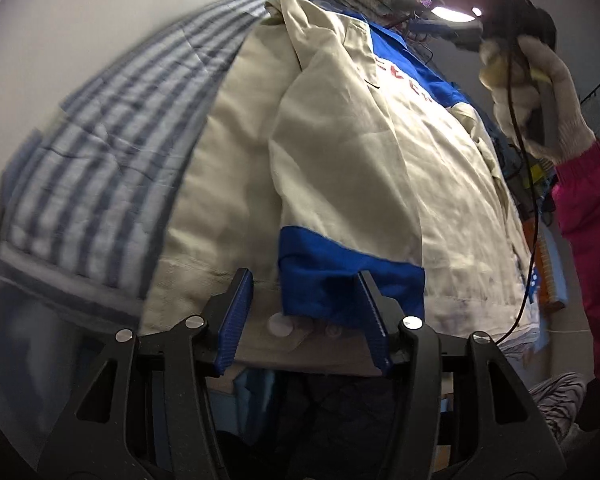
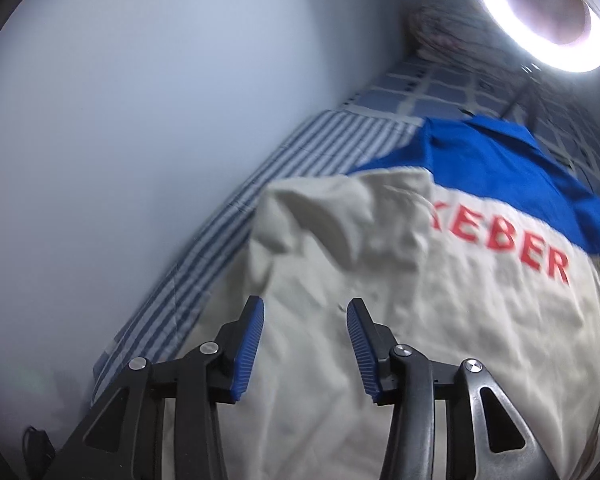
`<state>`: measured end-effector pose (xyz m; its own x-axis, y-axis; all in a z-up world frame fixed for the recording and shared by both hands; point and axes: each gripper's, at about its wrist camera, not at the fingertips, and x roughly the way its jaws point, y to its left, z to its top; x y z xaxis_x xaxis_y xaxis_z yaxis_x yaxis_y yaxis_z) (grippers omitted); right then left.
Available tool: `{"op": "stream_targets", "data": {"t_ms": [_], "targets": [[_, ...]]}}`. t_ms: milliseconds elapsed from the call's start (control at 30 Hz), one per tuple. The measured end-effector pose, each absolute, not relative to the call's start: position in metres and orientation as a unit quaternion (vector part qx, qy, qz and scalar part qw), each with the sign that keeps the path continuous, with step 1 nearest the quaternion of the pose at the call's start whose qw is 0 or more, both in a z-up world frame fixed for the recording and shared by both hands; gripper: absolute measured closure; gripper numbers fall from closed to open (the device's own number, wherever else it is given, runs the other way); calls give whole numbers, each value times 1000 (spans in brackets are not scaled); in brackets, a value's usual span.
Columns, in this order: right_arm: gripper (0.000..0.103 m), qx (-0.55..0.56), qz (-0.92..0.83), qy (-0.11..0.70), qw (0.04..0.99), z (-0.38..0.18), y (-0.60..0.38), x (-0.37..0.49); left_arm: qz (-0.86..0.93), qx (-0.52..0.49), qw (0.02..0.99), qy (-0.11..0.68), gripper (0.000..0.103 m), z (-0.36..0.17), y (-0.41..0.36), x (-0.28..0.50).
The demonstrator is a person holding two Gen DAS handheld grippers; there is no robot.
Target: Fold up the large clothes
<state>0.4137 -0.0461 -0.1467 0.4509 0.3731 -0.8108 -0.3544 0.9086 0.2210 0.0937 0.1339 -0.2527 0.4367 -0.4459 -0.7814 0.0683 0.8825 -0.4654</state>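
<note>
The jacket point(image 1: 340, 168), cream with a blue yoke, blue cuffs and red lettering across the back, lies spread back-up on a bed covered by a blue-and-white striped sheet point(image 1: 100, 152); we see one sleeve point(image 1: 340, 216) folded over the body, its blue cuff point(image 1: 340, 280) lying near the hem. Our left hand-held gripper point(image 1: 306, 312) hangs over the hem edge with its jaws partly open; the blue cuff sits in the gap between the blue pads point(image 1: 236, 312), which do not press on it. Our right hand-held gripper point(image 2: 306, 344) is also partly open above the cream back panel point(image 2: 420, 340), with nothing clamped. In the left wrist view a hand in a knitted glove point(image 1: 540, 92) with a pink sleeve point(image 1: 588, 208) holds that right tool, a dark cable point(image 1: 520, 160) trailing from it. A pale wall point(image 2: 140, 120) runs beside the bed, and a ring light point(image 2: 540, 12) glares at the far end.
</note>
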Motion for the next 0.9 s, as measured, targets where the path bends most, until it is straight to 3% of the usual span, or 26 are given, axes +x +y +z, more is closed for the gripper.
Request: {"op": "stream_targets", "data": {"t_ms": [100,500,567,600,633,700,900], "targets": [[50,-6,214,477,852,-153,-24,436,-171,-197,819,511,93,-255,130,99],[50,-114,186,508,833,-203,74,507,-171,-195,831,493,101,-249,131,93],[63,-135,173,515,829,-214,84,514,-174,-198,833,486,102,-245,132,91],[85,-147,164,520,825,-220,88,518,-175,-198,835,483,102,-242,133,90],[95,-154,157,525,822,-225,90,522,-176,-199,836,479,102,-238,134,89],[103,-151,152,527,823,-227,92,525,-178,-207,838,473,102,-231,140,85],[103,-79,160,503,846,-200,82,529,-153,-219,848,458,103,-210,166,65]]}}
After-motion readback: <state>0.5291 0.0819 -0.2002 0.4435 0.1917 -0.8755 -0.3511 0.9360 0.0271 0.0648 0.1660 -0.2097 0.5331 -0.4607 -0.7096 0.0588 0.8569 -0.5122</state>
